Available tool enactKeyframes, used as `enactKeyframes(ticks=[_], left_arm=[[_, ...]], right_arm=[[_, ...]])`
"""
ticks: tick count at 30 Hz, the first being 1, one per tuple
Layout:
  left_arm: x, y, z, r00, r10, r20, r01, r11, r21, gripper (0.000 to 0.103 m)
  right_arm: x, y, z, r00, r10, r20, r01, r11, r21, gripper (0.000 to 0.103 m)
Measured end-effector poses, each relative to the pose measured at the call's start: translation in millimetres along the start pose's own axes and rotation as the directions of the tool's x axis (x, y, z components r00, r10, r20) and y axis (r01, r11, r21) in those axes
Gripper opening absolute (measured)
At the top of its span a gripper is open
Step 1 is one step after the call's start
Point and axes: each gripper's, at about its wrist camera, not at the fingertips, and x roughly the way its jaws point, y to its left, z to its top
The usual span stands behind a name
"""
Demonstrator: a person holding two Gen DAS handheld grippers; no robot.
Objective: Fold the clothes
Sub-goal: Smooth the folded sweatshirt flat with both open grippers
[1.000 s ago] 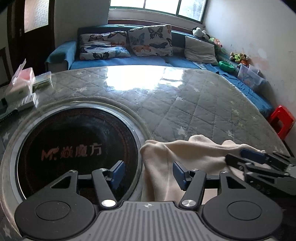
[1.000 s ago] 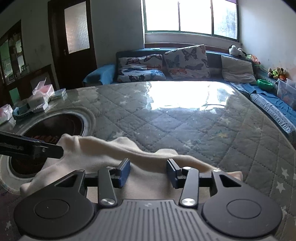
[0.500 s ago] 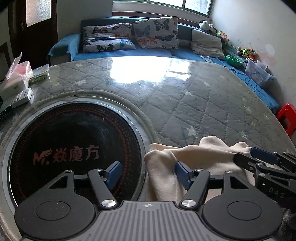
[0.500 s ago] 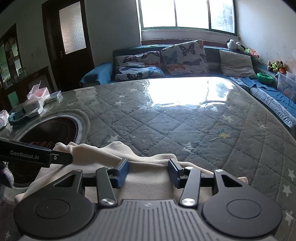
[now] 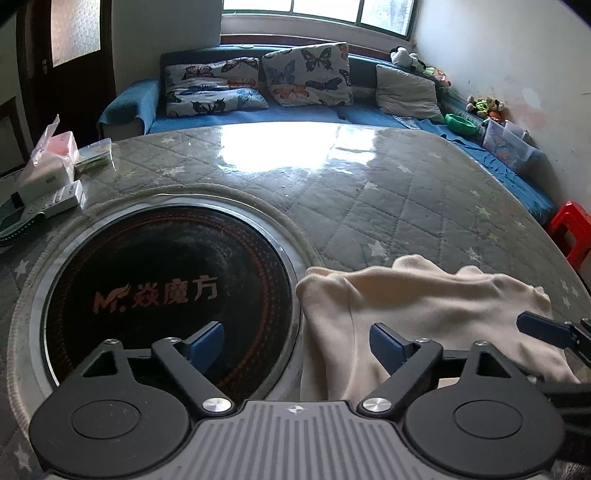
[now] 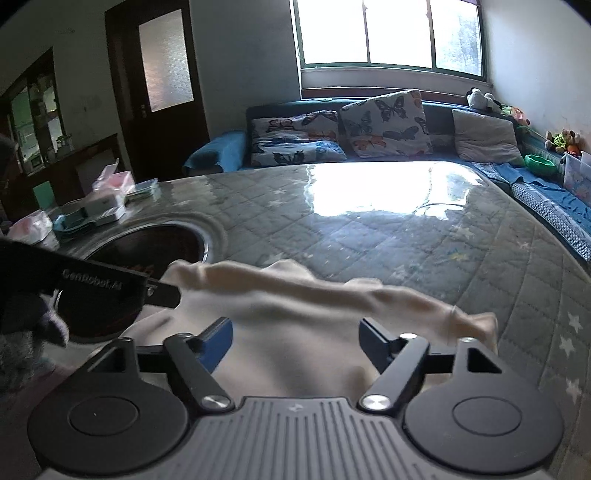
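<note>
While the cream garment (image 5: 424,306) lies bunched at the quilted table's (image 5: 369,192) near edge beside the round cooktop (image 5: 166,291), our left gripper (image 5: 297,341) and right gripper (image 6: 295,338) have just been opening wide, holding nothing; next, we judge, comes regripping an edge.

Black induction hob (image 5: 173,291) set in quilted table (image 5: 388,192); sofa (image 6: 369,147) behind.

daylight via window (image 6: 391,33) | glare on table (image 5: 280,155) | fisheye warp, dark corners | cloth (image 6: 332,295) motion-blurred
</note>
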Motion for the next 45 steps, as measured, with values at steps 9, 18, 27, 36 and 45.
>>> enactKeyframes(ticks=[9, 18, 27, 36, 45], left_arm=[[-36.2, 2.2, -25.9, 0.999, -0.006, 0.043, 0.004, 0.999, 0.039, 0.103], [-43.1, 2.0, -49.1, 0.999, 0.012, 0.045, -0.016, 0.995, 0.098, 0.103], [-32.5, 16.9, -54.8, 0.999, 0.031, 0.010, -0.032, 0.997, 0.064, 0.103], [-47.5, 36.0, -56.6, 0.999, 0.027, 0.040, -0.027, 1.000, 0.003, 0.103], [-61.4, 58.2, -53.0, 0.996, 0.011, 0.092, -0.007, 0.999, -0.046, 0.103]], right_arm=[[-22.0, 22.8, -29.1, 0.998, -0.059, -0.002, 0.059, 0.998, -0.015, 0.087], [-30.9, 31.5, -51.8, 0.992, -0.125, -0.008, 0.125, 0.992, 0.009, 0.093], [-45.5, 31.1, -54.5, 0.991, -0.133, 0.010, 0.133, 0.990, 0.052, 0.096], [-18.8, 51.6, -19.2, 0.992, -0.115, 0.044, 0.116, 0.993, -0.009, 0.102], [19.5, 70.9, -14.2, 0.994, -0.109, -0.008, 0.108, 0.990, -0.090, 0.103]])
